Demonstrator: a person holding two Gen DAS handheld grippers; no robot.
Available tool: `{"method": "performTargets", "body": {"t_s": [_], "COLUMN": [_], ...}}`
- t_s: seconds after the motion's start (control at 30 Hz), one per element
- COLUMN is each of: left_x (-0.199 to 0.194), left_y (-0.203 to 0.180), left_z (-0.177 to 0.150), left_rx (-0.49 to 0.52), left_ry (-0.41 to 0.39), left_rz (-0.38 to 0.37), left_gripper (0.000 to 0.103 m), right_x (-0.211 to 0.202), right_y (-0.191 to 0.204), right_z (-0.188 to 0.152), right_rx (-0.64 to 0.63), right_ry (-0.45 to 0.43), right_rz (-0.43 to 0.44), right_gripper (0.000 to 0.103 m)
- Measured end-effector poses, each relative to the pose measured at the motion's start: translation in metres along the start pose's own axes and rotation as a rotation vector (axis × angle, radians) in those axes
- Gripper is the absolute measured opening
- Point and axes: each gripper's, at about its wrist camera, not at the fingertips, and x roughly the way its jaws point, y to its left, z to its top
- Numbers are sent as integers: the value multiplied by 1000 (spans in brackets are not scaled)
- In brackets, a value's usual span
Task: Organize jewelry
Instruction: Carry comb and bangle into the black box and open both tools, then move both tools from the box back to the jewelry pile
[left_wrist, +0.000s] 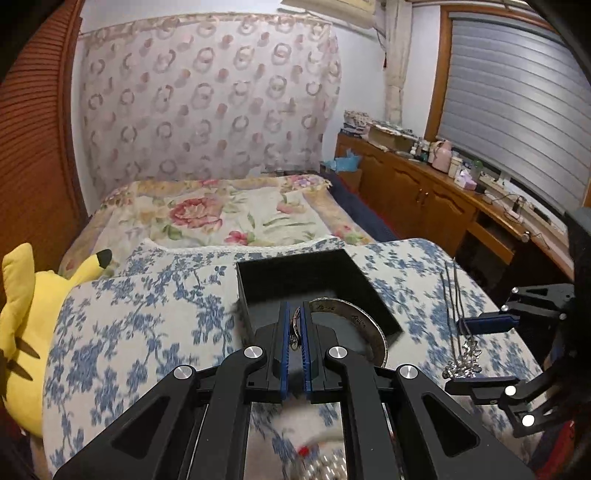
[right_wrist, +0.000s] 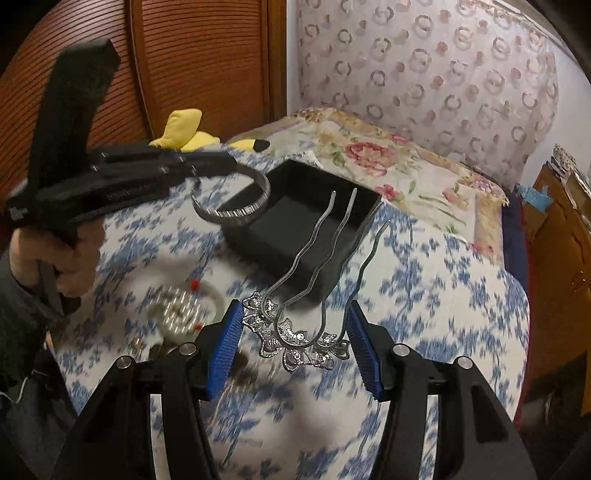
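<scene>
The left tongs (left_wrist: 294, 328) are clamped narrow on a silver bangle (left_wrist: 364, 326), carried above the open black box (right_wrist: 295, 225) on the bed's blue-flowered quilt (right_wrist: 436, 280). The right tongs (right_wrist: 295, 334) grip a silver flowered hairpin (right_wrist: 295, 343) by its ornate head, prongs reaching over the box's near corner. On the quilt left of the box lies a blurred bead bracelet (right_wrist: 181, 310). A yellow plush toy (left_wrist: 26, 317) rests at the bed's left edge.
</scene>
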Motion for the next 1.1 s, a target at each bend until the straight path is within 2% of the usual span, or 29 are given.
{"method": "performTargets", "body": {"t_s": [0.23, 0.63, 0.7, 0.83, 0.9, 1.0, 1.07, 1.1], "left_x": [39, 30, 23, 14, 10, 2, -1, -3], "left_y": [9, 26, 30, 34, 37, 38, 38, 39], "left_z": [10, 10, 7, 1, -1, -5, -9, -11], "left_rx": [-5, -23, -20, -10, -9, -2, -3, -4], "left_ry": [52, 35, 24, 15, 5, -17, -18, -20], "left_rz": [4, 17, 40, 64, 68, 75, 74, 70], "left_gripper": [6, 8, 32, 49, 71, 82, 88, 88], "right_x": [23, 67, 73, 82, 85, 88, 90, 90], "right_y": [-21, -25, -24, -19, -18, -18, -17, -17], "right_z": [33, 59, 61, 64, 65, 64, 65, 65], "right_rx": [-2, -34, -38, -46, -49, -43, -40, -38], "right_ry": [-29, -4, 3, 14, 17, 19, 21, 20], "right_rz": [41, 66, 66, 61, 58, 47, 39, 36], "right_gripper": [59, 59, 59, 59, 59, 60, 67, 68]}}
